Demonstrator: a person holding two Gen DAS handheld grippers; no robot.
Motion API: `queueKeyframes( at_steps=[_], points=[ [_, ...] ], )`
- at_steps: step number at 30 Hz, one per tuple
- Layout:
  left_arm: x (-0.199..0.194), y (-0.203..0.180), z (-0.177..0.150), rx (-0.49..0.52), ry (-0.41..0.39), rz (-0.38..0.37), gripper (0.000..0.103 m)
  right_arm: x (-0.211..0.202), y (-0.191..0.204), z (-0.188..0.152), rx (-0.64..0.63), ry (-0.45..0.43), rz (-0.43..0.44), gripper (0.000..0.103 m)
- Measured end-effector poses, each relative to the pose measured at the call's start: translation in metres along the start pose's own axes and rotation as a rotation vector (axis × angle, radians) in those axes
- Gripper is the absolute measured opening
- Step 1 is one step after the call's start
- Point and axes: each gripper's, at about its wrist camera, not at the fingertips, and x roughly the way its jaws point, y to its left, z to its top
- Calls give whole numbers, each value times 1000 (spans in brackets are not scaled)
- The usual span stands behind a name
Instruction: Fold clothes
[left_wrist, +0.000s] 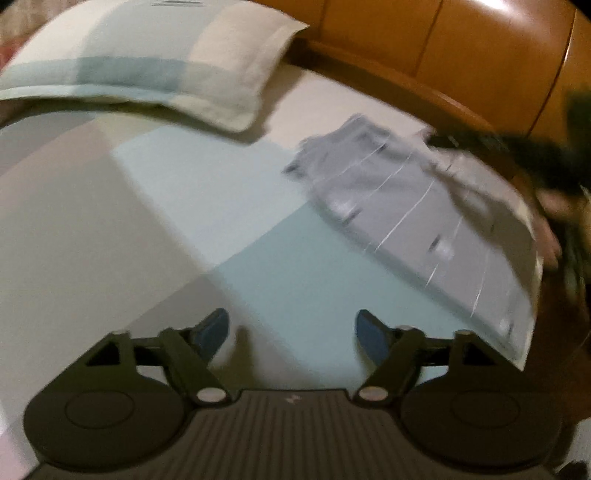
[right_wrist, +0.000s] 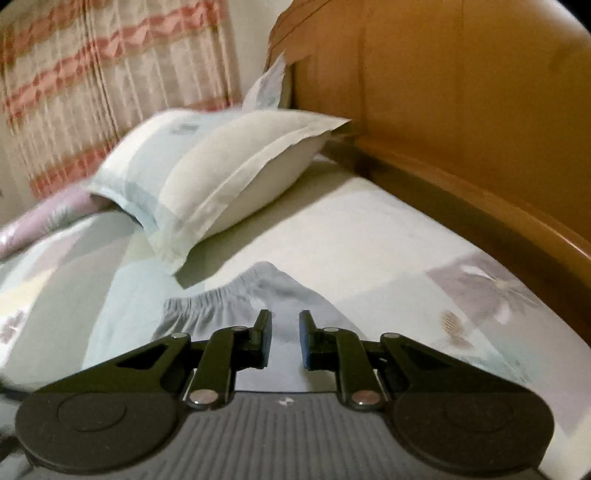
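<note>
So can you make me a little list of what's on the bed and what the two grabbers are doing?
place: bed with a patchwork sheet, wooden headboard behind
pillow: pillow lies near the headboard
clothes: grey garment with thin white stripes, partly lifted off the bed at its right side
left gripper: left gripper open, nothing between its fingers, above bare sheet
right gripper: right gripper jaws narrowly apart over the garment's gathered edge; a grip cannot be told
background: curtain with pink stripes

My bed (right_wrist: 369, 229) wears a pastel patchwork sheet, a pillow (right_wrist: 207, 177) near the wooden headboard (right_wrist: 461, 110). Pink-striped curtain (right_wrist: 92, 74) hangs behind, under dim warm light.
</note>
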Motion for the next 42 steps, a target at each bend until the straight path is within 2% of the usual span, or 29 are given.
queueKeyframes(
  at_steps=[4,7,11,13,15,17,19,21,25,26,28,29,30,33,37,38,39,40,42],
  points=[
    [-31,27,-46,-51,-7,74,83,50,21,11,-43,34,-19,18],
    [-48,39,-76,-85,-3,109,83,85,24,9,-32,114,-46,18],
    [-63,43,-98,-102,-19,123,83,82,18,12,19,122,-33,17],
    [-67,42,-102,-116,-44,119,83,71,29,16,-4,121,-40,23],
    [-68,40,-104,-131,-64,111,83,59,44,19,-49,107,-39,47],
    [-66,38,-105,-136,-76,98,83,53,67,22,-124,98,-28,63],
    [-65,33,-105,-128,-78,87,83,57,98,22,-225,129,-45,63],
    [-64,30,-107,-116,-75,82,83,69,130,18,-326,194,-98,63],
    [-68,29,-112,-111,-69,83,83,109,160,-6,-471,309,-284,64],
    [-71,29,-114,-114,-71,81,83,114,162,-10,-494,308,-309,67],
    [-76,31,-118,-118,-77,78,83,115,163,-12,-521,278,-334,65],
    [-78,31,-119,-119,-81,80,83,113,160,-9,-504,270,-333,49],
    [-80,32,-120,-124,-86,82,83,111,157,-6,-488,262,-332,44],
    [-84,35,-124,-144,-99,89,84,102,138,9,-368,248,-272,36],
    [-86,36,-126,-166,-109,80,84,103,109,28,-123,252,-152,36],
    [-87,36,-126,-164,-112,82,84,103,102,31,-62,249,-114,38],
    [-88,36,-126,-161,-114,84,84,103,94,33,-9,250,-73,49],
    [-90,36,-127,-160,-117,84,84,102,89,33,25,255,-20,55],
    [-92,38,-128,-163,-123,83,84,92,79,38,76,246,99,58]
  ],
)
